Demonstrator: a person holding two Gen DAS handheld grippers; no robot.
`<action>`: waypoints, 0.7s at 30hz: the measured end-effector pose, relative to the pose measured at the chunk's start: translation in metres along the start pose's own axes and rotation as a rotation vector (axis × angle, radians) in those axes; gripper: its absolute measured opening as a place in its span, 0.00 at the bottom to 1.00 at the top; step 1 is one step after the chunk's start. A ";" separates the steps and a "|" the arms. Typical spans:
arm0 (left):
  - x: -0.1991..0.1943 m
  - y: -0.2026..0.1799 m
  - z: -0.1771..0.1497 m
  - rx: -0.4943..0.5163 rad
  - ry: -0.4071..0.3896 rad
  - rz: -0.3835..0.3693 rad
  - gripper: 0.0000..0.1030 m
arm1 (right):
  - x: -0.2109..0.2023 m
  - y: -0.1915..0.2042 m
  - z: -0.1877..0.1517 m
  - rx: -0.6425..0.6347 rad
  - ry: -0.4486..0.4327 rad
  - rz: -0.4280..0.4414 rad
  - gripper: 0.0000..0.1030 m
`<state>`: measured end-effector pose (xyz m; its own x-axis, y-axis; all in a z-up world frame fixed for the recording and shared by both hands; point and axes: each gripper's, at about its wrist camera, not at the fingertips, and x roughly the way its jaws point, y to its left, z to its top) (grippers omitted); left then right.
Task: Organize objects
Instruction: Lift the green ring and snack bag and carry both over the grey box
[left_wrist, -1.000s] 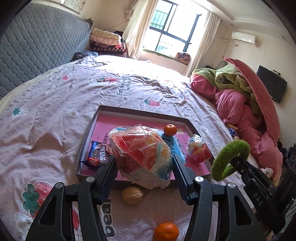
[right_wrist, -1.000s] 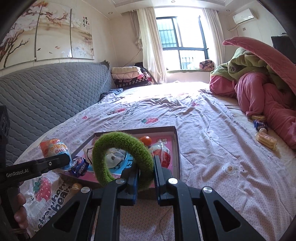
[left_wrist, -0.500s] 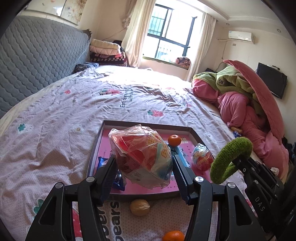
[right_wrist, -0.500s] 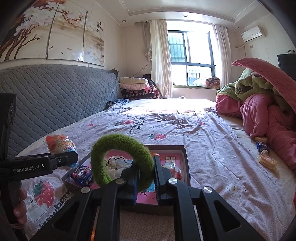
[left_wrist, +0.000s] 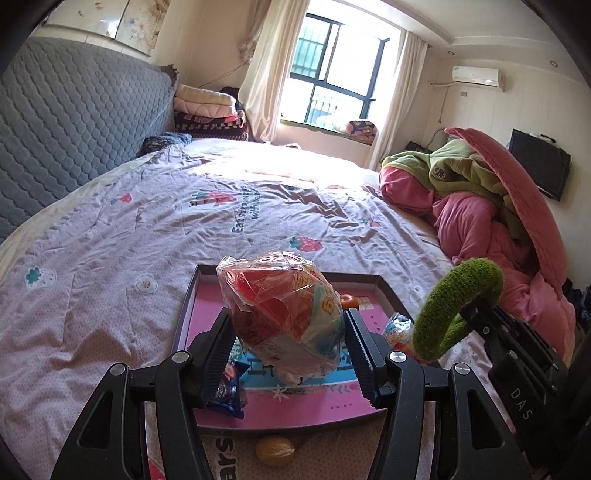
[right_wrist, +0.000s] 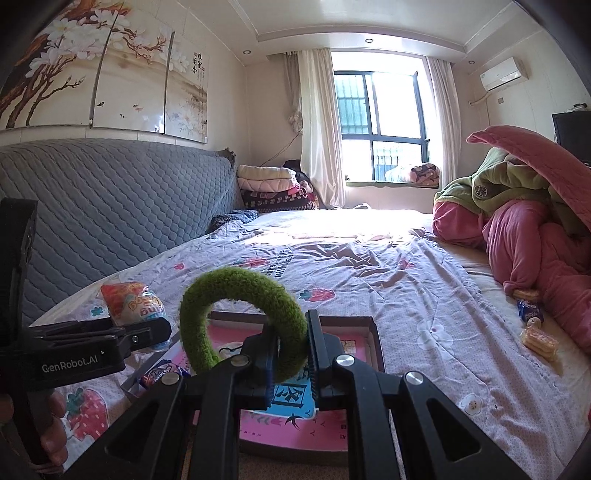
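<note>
Squeezing a crinkly plastic snack bag (left_wrist: 282, 317) across its bulging middle, the left gripper (left_wrist: 286, 343) has both ribbed pads pressed into the film, holding it in the air above the near half of the pink-floored tray (left_wrist: 295, 410). The bag looks light and puffy, probably full of soft or brittle contents; its glossy film could slide, so the belly is likely the safest hold, with only gentle pressure. Below and just left of this gripper, a dark foil snack packet (left_wrist: 227, 387) lies in the tray; nearer the camera, a smooth tan walnut-like nut (left_wrist: 275, 448) rests on the bedsheet (left_wrist: 92, 258) outside the rim. Past the bag, a small orange fruit (left_wrist: 349, 301) sits on the tray floor. To the right, the right gripper (right_wrist: 291, 354) is clamped on the lower arc of a fuzzy green ring (right_wrist: 243, 314), which stands upright above the tray's near edge. It looks soft, light and springy; its nap should resist slipping.
</note>
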<state>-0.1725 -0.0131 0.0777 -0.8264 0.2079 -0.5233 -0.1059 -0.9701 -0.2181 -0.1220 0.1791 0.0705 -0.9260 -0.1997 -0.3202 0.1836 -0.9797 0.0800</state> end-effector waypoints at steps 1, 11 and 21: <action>0.001 -0.002 0.004 0.006 -0.007 0.009 0.59 | 0.002 0.000 0.002 0.005 0.001 0.002 0.14; 0.017 -0.013 0.021 0.048 -0.007 0.010 0.59 | 0.023 0.006 0.027 -0.013 -0.038 0.013 0.14; 0.029 -0.012 0.032 0.059 -0.011 0.028 0.59 | 0.034 0.006 0.042 -0.004 -0.063 0.021 0.14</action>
<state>-0.2126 0.0006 0.0920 -0.8356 0.1794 -0.5191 -0.1148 -0.9813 -0.1543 -0.1662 0.1668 0.0994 -0.9410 -0.2191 -0.2580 0.2045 -0.9754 0.0826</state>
